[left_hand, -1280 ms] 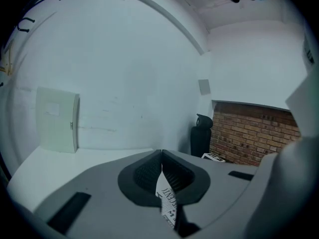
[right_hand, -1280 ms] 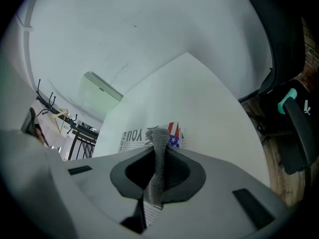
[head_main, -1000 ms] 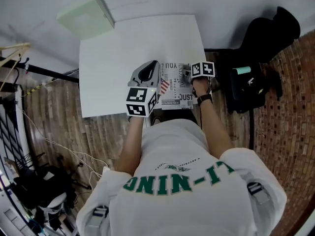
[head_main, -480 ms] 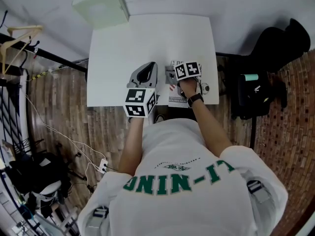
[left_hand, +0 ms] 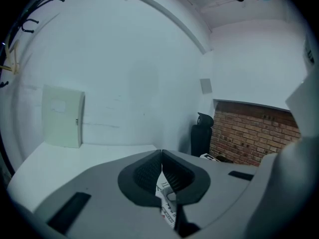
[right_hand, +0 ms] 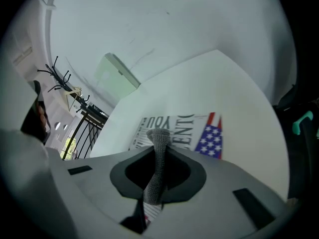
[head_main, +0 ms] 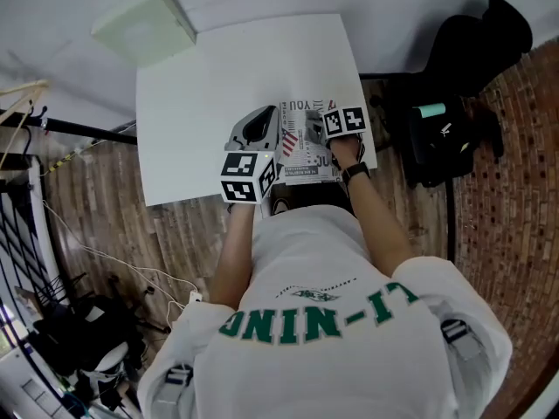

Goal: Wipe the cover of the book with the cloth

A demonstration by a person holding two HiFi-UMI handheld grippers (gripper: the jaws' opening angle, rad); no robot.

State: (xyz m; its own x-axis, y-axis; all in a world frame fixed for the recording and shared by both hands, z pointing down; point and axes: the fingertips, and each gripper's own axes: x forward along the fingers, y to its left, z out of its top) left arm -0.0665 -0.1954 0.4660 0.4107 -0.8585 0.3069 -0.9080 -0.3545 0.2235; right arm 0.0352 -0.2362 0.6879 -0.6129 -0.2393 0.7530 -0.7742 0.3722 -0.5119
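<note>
The book point(head_main: 306, 142), its cover printed in black and white with a small flag, lies at the near right of the white table point(head_main: 218, 85). My right gripper point(head_main: 336, 129) sits over the book's right part and is shut on a grey cloth point(right_hand: 158, 158). The cloth stands up between the jaws, with the book cover point(right_hand: 184, 128) just beyond it. My left gripper point(head_main: 272, 116) rests at the book's left edge, jaws shut with nothing between them point(left_hand: 160, 171). A strip of the book point(left_hand: 168, 210) shows below them.
A pale green flat box point(head_main: 144, 26) leans against the wall at the table's far left. A black chair with bags point(head_main: 454, 85) stands on the brick floor to the right. A black metal rack point(right_hand: 82, 108) is at the left.
My right gripper swept left across the book cover with the cloth, then back to the right part. The left gripper has kept its place at the book's left edge.
</note>
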